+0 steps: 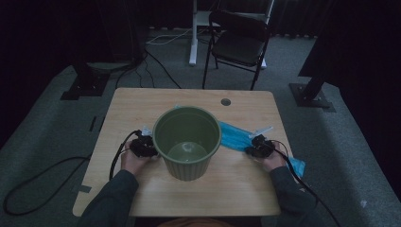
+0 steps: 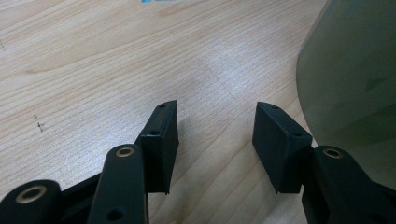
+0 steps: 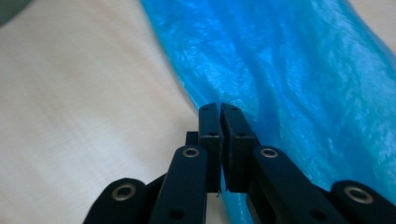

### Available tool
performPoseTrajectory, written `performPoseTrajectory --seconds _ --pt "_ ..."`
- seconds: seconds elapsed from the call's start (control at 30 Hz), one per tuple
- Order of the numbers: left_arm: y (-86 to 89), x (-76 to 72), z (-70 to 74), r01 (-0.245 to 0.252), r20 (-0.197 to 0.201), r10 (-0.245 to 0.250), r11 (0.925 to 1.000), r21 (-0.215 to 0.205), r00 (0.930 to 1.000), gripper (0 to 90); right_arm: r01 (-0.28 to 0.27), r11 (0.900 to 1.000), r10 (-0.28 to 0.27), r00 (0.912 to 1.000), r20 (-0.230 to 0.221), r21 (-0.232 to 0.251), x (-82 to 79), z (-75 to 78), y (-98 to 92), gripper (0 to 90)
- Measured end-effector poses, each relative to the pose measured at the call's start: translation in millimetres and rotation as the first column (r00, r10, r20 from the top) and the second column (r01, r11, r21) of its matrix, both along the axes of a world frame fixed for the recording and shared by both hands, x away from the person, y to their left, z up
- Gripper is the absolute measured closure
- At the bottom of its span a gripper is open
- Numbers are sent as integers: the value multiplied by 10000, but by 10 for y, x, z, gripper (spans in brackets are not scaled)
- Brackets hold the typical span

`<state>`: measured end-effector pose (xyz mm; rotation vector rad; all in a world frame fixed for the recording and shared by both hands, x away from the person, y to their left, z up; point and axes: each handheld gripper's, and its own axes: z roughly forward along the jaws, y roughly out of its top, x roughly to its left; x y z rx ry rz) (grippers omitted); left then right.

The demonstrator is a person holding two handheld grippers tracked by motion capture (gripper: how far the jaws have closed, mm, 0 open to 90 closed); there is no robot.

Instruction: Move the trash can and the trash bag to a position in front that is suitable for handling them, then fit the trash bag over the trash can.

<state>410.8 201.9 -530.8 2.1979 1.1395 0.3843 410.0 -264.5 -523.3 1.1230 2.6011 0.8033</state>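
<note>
Two grippers down at the bench [image 1: 142, 106] in the high view, one on either side of a green bucket [image 1: 187, 168]. Left gripper [image 1: 143, 145] close against the bucket's left wall, right gripper [image 1: 253, 147] over the blue bag [image 1: 234, 135] to the bucket's right. Bag flat on the bench, long axis slanting from behind the bucket's rim down toward the near right edge, passing under the right hand. Right hand clearly the nearer to it; left hand well apart from it, bucket between.

In the left gripper view, fingers spread wide, with bare wood and nothing else between them. Bucket wall just beside the right-hand finger, no contact visible.

In the right gripper view, fingers pressed together, tips at the bag's left edge, blue film running on ahead and to the right. Impossible to tell whether a fold is caught between them. Probably a pinch at that edge, ready for lifting the bag up and across to the bucket's mouth.
</note>
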Motion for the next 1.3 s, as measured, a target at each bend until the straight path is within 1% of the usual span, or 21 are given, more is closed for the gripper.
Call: performPoseTrajectory --seconds 0.07,0.2,0.3,0.33,0.4,0.43,0.47,0.5,0.57,0.7,0.73,0.83,0.87,0.9,0.93,1.03,1.13,1.2,1.3 --pt "2 3 -1 14 -1 -14 10000 -34 10000 503 -169 9998 170 9998 -101 119 -94 -2 22 870" --pt "-9 6 -5 53 53 -53 10000 -23 10000 497 -528 9986 528 9984 -191 33 -259 7 88 868" --pt "-18 7 -9 71 112 -71 10000 15 9999 494 -601 9982 600 9980 -195 -7 -283 9 102 866" --pt "-20 8 -9 65 123 -65 10000 28 9999 493 -805 9967 804 9963 -303 -39 -324 25 139 827" --pt "-20 10 -11 75 153 -76 10000 39 9999 493 -1027 9945 1032 9943 -278 205 -340 66 157 743" --pt "-20 10 -11 75 153 -76 10000 39 9999 493 -1027 9945 1032 9943 -278 205 -340 66 157 743" --pt "-18 11 -12 80 154 -81 10000 24 9998 493 -1062 9938 1067 9942 -129 338 -346 94 163 695" --pt "-18 11 -13 82 159 -82 10000 22 9998 493 -1146 9919 1140 9934 137 542 -359 147 176 617" --pt "-21 9 -14 89 194 -90 9999 55 9998 492 -1156 9907 1136 9931 304 719 -371 192 194 572" --pt "-33 2 -16 147 225 -150 9998 140 9996 485 -1172 9906 1141 9924 467 709 -377 229 223 544" --pt "-33 2 -16 158 235 -162 9998 152 9996 482 -1183 9905 1139 9915 628 703 -377 271 244 525" --pt "-32 3 -17 161 236 -165 9998 139 9996 479 -1281 9883 1203 9883 936 829 -345 362 270 503" --pt "-32 3 -17 161 236 -165 9998 139 9996 479 -1281 9883 1203 9883 936 829 -345 362 270 503" --pt "-35 3 -19 162 273 -166 9997 158 9995 479 -1288 9883 1201 9874 1033 814 -331 393 285 491" --pt "-37 4 -20 167 287 -172 9997 171 9994 477 -1333 9872 1222 9849 1223 872 -302 448 318 485" --pt "-39 5 -22 179 304 -184 9997 160 9994 470 -1465 9858 1336 9803 1455 817 -256 505 385 477" --pt "-41 6 -22 184 303 -188 9997 160 9994 468 -1475 9858 1338 9788 1550 808 -215 536 438 475" --pt "-42 8 -25 190 328 -195 9997 149 9993 463 -1557 9850 1416 9759 1662 747 -174 551 474 476" --pt "-43 7 -30 182 369 -186 9998 106 9991 460 -1474 9864 1332 9760 1720 723 -103 556 509 477"
